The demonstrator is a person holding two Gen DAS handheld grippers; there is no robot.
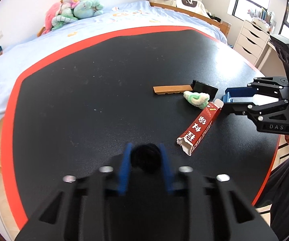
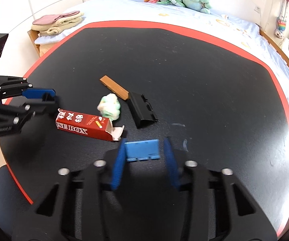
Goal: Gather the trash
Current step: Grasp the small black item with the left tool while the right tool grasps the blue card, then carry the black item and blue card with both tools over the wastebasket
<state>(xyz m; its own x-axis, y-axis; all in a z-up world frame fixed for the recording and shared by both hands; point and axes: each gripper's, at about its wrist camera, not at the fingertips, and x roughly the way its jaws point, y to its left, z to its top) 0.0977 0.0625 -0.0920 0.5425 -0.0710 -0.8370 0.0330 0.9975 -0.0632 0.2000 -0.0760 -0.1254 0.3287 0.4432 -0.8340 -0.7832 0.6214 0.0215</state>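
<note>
On the black table [image 1: 84, 100] lie a torn red carton [image 1: 199, 127], a green-white crumpled wad [image 1: 196, 98], a brown strip [image 1: 171, 89] and a black plastic piece [image 1: 204, 88]. My left gripper [image 1: 145, 156] is shut on a dark round object [image 1: 145, 156] near the table's front. It also shows in the right wrist view [image 2: 48, 100], by the carton's [image 2: 84, 125] end. My right gripper [image 2: 144, 150] is open around a small blue box [image 2: 142, 149] and shows in the left wrist view [image 1: 228, 100], by the carton's open end. The wad [image 2: 110, 107], strip [image 2: 114, 87] and black piece [image 2: 143, 110] lie beyond.
The table has a red border [image 1: 11, 100]. Behind it is a bed [image 1: 104, 26] with plush toys [image 1: 74, 10] and folded towels [image 2: 58, 23]. A white drawer unit [image 1: 251, 38] stands at the right.
</note>
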